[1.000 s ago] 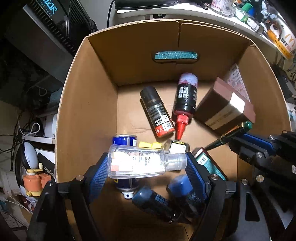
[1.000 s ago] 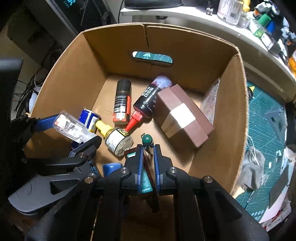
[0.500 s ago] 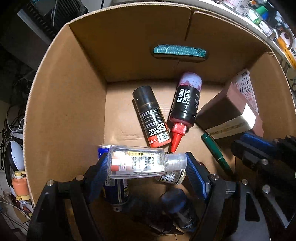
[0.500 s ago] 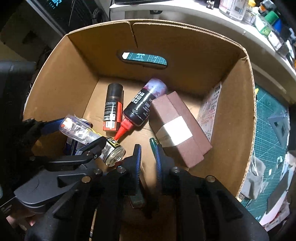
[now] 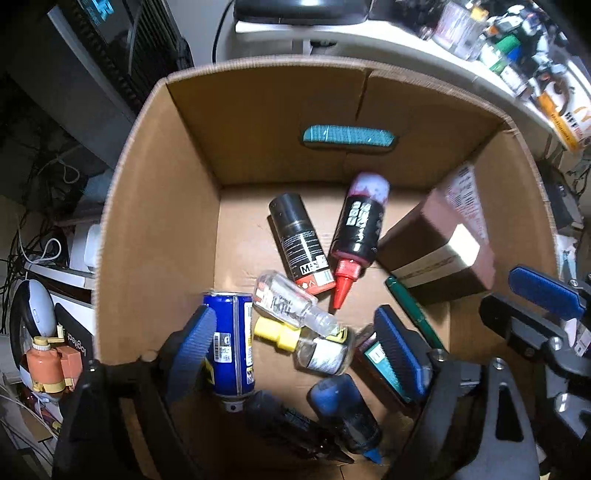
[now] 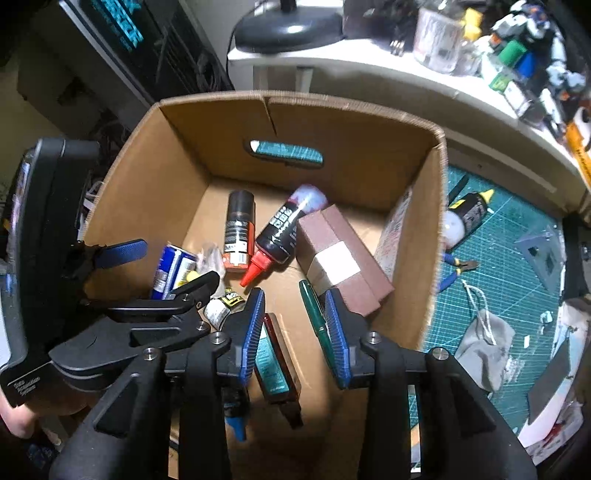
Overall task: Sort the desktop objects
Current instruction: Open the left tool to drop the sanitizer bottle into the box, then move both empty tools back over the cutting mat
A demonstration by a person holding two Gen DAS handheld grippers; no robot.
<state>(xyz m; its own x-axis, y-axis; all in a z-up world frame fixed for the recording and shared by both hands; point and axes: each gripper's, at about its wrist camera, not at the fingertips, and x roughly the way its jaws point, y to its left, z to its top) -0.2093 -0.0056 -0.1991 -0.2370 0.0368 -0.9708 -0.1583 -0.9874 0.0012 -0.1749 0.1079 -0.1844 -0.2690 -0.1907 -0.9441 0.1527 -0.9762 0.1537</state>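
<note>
A white bench [image 6: 369,70] runs along the far side, cluttered with jars, small bottles and figures, and a black lamp base [image 6: 291,27] sits on its left end. Lower down on the right lies a green cutting mat [image 6: 517,266] littered with pliers, a grey pouch and scraps. To the left, in dim light, stands a dark computer tower [image 5: 110,48] with teal glowing letters, and beneath it loose cables [image 5: 40,229] hang over a low white shelf [image 5: 59,275] beside a white mouse [image 5: 31,310].
</note>
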